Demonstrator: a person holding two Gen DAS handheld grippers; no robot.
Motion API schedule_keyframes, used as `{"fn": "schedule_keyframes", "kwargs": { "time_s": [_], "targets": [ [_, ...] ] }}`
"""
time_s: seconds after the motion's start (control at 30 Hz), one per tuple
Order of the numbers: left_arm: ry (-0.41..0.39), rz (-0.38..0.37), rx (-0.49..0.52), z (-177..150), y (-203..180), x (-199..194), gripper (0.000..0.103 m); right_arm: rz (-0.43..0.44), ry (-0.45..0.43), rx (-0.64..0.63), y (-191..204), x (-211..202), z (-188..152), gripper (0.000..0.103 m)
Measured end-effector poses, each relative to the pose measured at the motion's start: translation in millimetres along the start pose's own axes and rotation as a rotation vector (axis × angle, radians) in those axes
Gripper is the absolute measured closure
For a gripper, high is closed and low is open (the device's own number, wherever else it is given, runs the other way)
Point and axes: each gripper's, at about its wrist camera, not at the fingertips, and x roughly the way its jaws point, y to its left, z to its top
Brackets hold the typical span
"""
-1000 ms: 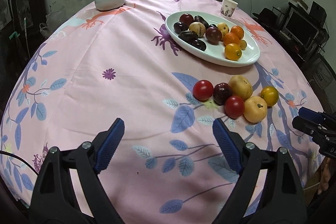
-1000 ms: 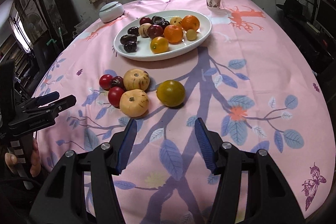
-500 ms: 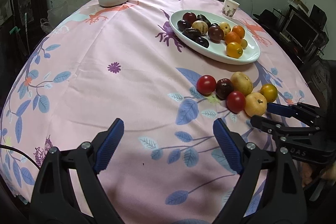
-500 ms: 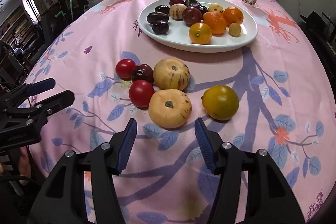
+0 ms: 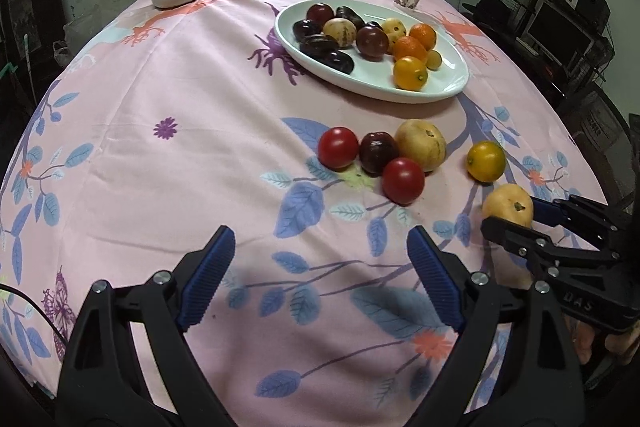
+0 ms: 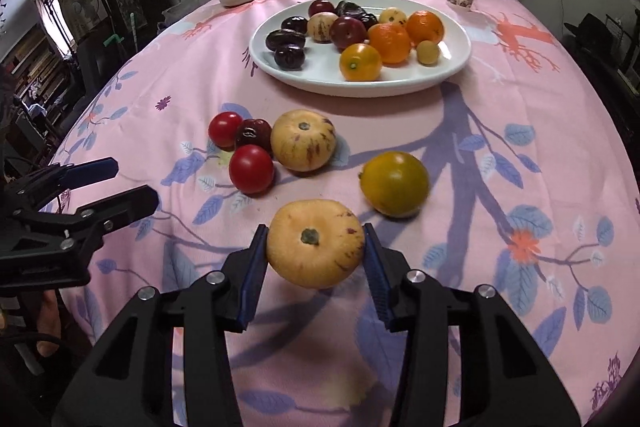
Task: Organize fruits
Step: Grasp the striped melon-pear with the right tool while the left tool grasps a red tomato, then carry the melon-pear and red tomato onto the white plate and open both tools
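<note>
From my left camera, my left claw [image 5: 320, 279] hangs wide apart over the pink flowered cloth on the worktop [image 5: 160, 87], nothing between its blue pads. At the right edge my right claw [image 5: 516, 217] has just been closing and its pads sit on either side of a pale yellow fruit [image 5: 507, 205]. Beyond it lie a yellow-green citrus [image 5: 485, 161], two red tomatoes, a dark plum and another pale fruit. Farther back stands the white oval plate [image 5: 448, 89] loaded with fruit.

Glossy white plate [image 6: 452, 67]; matt printed cloth tablecloth [image 6: 520, 99].
</note>
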Motion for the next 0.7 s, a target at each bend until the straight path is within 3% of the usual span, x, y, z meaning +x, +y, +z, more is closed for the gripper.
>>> {"fn": "schedule_keyframes", "kwargs": {
  "time_s": [0.13,0.2,0.27,0.33,0.57,0.6,0.63,0.7],
  "targets": [
    [0.038,-0.007,0.022,10,-23,21,0.014,-0.035,-0.007,0.039,-21,-15,-22,0.057],
    [0.052,-0.006,0.026,14,-33,31,0.02,-0.044,-0.011,0.064,-32,-20,-30,0.057],
    [0.076,-0.01,0.036,17,-42,42,0.042,-0.044,-0.012,0.087,-41,-22,-35,0.057],
    [0.095,0.008,0.042,19,-48,51,0.055,-0.045,-0.014,0.106,-48,-23,-37,0.057],
    [0.062,-0.001,0.031,29,-52,58,0.055,-0.004,-0.003,0.109,-47,-16,-35,0.057],
    [0.061,-0.007,0.031,30,-51,59,0.057,0.005,0.002,0.108,-45,-14,-35,0.057],
    [0.059,-0.023,0.029,30,-50,57,0.071,0.011,0.005,0.107,-43,-13,-34,0.057],
    [0.058,-0.041,0.026,29,-48,54,0.072,0.018,0.009,0.102,-40,-11,-34,0.057]
  ]
}}
